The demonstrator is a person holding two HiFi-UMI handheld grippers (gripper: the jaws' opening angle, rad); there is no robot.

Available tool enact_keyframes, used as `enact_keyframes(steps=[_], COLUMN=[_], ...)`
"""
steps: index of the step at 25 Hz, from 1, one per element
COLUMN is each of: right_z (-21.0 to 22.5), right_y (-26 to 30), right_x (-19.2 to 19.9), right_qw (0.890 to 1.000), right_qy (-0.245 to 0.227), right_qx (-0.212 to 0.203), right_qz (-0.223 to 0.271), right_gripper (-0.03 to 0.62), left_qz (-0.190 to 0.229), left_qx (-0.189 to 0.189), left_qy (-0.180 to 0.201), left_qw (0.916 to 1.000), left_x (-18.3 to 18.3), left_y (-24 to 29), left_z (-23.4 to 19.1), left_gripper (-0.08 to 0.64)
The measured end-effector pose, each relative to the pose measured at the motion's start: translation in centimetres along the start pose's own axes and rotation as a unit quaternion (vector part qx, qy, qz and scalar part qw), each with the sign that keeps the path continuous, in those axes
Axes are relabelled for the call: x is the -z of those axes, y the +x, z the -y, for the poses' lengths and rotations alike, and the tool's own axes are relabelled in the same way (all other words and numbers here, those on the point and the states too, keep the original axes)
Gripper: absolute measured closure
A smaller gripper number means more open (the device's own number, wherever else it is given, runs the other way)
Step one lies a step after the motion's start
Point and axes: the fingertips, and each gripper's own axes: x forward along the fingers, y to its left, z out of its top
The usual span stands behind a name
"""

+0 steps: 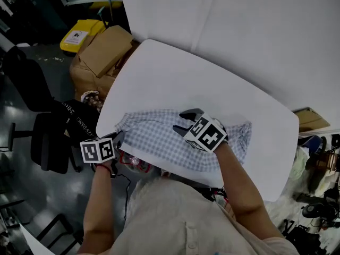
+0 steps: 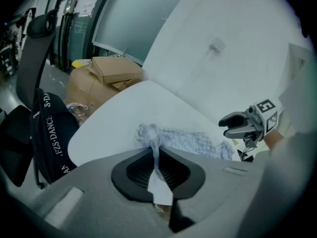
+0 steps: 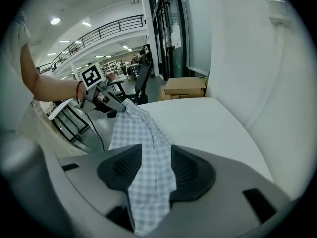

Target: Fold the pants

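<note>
Head view caught us early in the fold: the checked pants (image 1: pixel 154 139) lay spread along the near edge of the white counter (image 1: pixel 175 73). The left tool (image 2: pixel 156 155) was clamped shut on a twisted corner of the cloth at the counter's left end. The right tool (image 1: pixel 179 122) stood open over the middle, fabric running between its jaws, seemingly not yet pinched. We judged this the take-hold step before a fold. Next, the right tool needed to close on the cloth, then both had to lift and carry one half over the other, edges matched. Our arm and torso hid the near hem, and waistband and legs could not be told apart.
</note>
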Motion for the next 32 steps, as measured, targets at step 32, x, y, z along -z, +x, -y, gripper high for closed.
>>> enact_keyframes(steps=[32], right_z=[0.4], right_y=[0.5], right_x=[0.1], right_qw=[0.997], right_qy=[0.050], right_qx=[0.050], right_qz=[0.013], right_gripper=[0.396], left_qz=[-0.011], left_qx=[-0.116], left_qy=[-0.053], left_qw=[0.9918], left_x=[1.2], left_y=[-1.6], left_z=[-13.2], left_gripper=[0.371])
